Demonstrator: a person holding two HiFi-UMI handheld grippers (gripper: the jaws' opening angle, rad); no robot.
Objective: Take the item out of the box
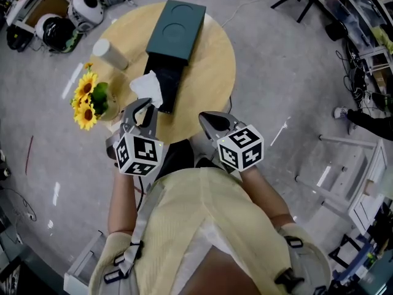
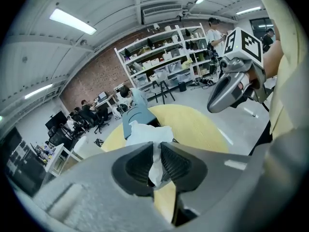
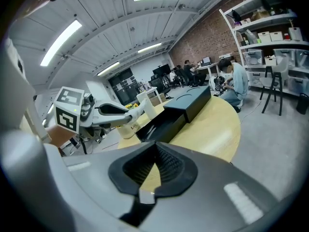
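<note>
1. Note the left gripper [image 2: 154, 162] closed almost fully, its ribbed black pads [image 2: 137, 166] pinching a thin fold of the white crumpled paper wad [image 2: 147, 133]. Hold that pinch firm: only a narrow strip sits between the pads, and it looks likely to slip or tear.
2. Note the right gripper [image 3: 153, 151] with jaws together on nothing, off to the right of the left fingers and apart from the wad. Leave it idle, or press it on the tray's near end if the box starts to drag.
3. Treat the bulk of the wad as just beyond the left fingertips, bunched over the near left edge of the black open inner tray [image 1: 167, 78]. Cannot tell whether its far end touches the tray.
4. Lift straight up first, then draw back toward the body, so that any trailing paper clears the tray wall instead of catching on it.
5. Move slowly: light, floppy stuff, likely to unfold and swing.
6. Steer clear of the yellow sunflowers in their small vase [image 1: 88, 100], just left of the left fingers.
7. Set down on a bare part of the round pale wooden table [image 1: 212, 72], beyond the right fingertips.
8. Leave alone the dark green rectangular box cover [image 1: 175, 23], well beyond both sets of fingers at the tray's far end.
</note>
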